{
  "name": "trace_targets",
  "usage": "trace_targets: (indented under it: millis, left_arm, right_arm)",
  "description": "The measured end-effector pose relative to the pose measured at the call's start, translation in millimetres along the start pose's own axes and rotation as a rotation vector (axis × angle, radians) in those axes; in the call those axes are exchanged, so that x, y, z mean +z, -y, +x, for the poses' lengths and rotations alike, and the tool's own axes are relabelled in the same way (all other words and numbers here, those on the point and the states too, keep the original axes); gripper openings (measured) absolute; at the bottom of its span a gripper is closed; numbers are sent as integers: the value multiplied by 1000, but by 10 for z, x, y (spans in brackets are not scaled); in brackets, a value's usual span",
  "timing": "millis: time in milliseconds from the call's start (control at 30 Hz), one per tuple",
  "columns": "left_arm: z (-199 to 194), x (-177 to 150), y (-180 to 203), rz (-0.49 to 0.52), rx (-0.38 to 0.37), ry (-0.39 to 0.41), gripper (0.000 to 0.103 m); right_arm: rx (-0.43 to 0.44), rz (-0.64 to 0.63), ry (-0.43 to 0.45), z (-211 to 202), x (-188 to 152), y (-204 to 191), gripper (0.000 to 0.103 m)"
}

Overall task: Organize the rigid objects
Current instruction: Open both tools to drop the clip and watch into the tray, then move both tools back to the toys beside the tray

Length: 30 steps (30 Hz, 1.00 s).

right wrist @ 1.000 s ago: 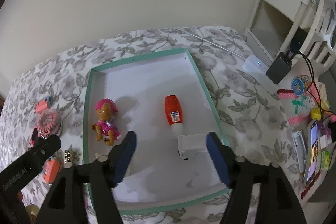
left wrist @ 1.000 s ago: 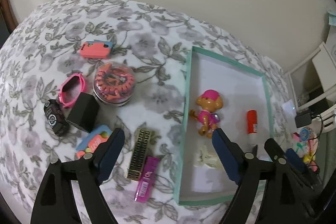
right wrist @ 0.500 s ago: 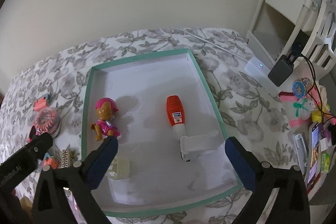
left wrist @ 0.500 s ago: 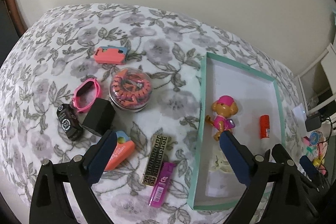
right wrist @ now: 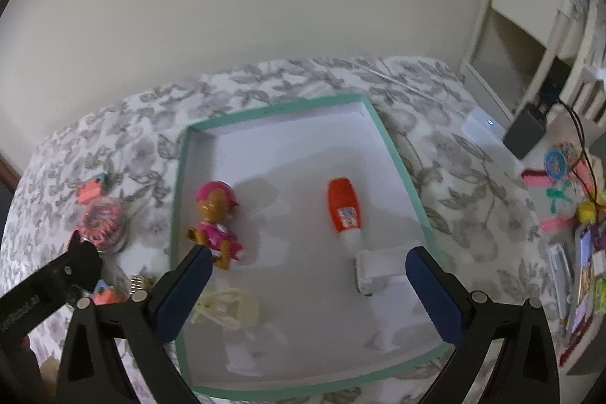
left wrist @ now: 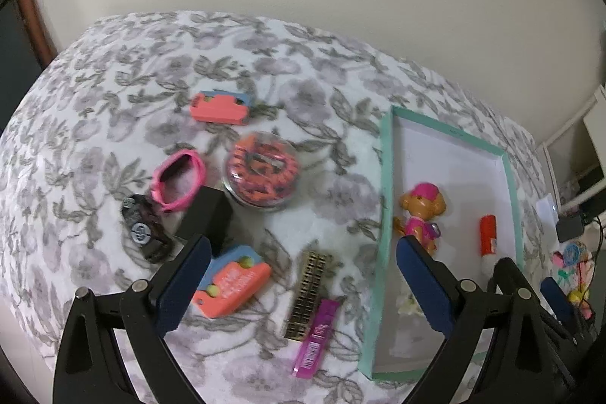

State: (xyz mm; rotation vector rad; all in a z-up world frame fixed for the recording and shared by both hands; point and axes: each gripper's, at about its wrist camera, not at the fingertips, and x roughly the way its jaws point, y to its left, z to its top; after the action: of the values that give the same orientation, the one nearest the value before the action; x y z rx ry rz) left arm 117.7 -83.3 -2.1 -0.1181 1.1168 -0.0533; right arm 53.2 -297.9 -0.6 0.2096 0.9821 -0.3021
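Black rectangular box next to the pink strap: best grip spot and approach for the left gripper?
Grip the black rectangular box across its two long flat sides, coming from above. It rises above its neighbours, so its upper part is free, while the pink strap and black watch crowd its base. Left gripper is open.

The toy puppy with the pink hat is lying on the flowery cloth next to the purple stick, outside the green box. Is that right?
Not quite. The toy puppy is inside the green box, on its white floor, near the left wall. The right wrist view shows it clearly. The purple stick is the one lying on the flowery cloth outside the box.
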Motion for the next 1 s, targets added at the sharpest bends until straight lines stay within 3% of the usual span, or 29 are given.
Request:
trace_targets:
  millis: [67, 333, 567, 833, 1000]
  left_arm:
    - [-44, 32, -96, -19, 12, 22, 99]
    - [-191, 180, -711, -111, 119, 39, 99]
    - [-162, 195, -1069, -161, 109, -13, 99]
    - [62, 103, -1134, -186, 82, -116, 98]
    - [250, 18, -1046, -155, 63, -182, 98]
  right_arm:
    - [10, -22, 13, -26, 8, -76, 103]
    - [211, -113, 15, -97, -34, -585, 103]
    - [304, -163, -50, -2, -175, -939, 102]
    - [342, -205, -109, 105, -305, -1117, 85]
    - [342, -220, -157, 185, -374, -1167, 63]
